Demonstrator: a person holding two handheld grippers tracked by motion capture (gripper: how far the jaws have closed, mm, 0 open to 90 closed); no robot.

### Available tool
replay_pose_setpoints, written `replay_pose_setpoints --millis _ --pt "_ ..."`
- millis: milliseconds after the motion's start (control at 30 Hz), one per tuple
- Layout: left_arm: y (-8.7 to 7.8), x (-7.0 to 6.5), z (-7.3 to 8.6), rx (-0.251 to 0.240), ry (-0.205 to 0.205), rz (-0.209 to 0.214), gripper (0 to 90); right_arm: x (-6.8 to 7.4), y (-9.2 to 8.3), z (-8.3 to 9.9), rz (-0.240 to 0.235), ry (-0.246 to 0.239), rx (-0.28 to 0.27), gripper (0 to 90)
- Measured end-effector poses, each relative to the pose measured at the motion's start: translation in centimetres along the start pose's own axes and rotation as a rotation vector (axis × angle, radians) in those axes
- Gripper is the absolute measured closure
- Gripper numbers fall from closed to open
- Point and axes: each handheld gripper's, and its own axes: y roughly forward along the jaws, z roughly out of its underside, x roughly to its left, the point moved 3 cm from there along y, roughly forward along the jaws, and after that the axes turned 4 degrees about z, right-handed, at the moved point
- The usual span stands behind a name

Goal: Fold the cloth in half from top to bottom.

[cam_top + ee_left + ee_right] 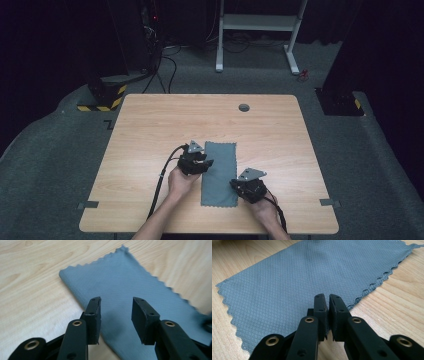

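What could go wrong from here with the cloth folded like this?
1. The left tool is open above the folded edge of the grey cloth; nothing pins that side, so the fold may spring loose.
2. The right tool is nearly closed at the cloth's scalloped edge; whether it grips both layers is unclear, so a pull might drag one layer.
3. The cloth lies on the smooth wooden table and may slide.

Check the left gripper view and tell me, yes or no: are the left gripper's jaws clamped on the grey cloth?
No, the left gripper has its jaws standing apart above the grey cloth, nothing pinched.
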Motion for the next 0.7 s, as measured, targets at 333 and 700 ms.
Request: replay_pose_setpoints --millis 333,700 --pt "1.1 3.5 -0.2 -0.001 -0.096 -0.102 58.1 -0.5 -0.1 -0.3 0.0 0.017 -0.001 79.7" --pt "2.3 4.3 -1.7 0.025 -0.112 -0.116 51.3 -5.5 2.0 -3.9 0.087 0.193 -0.049 75.4"
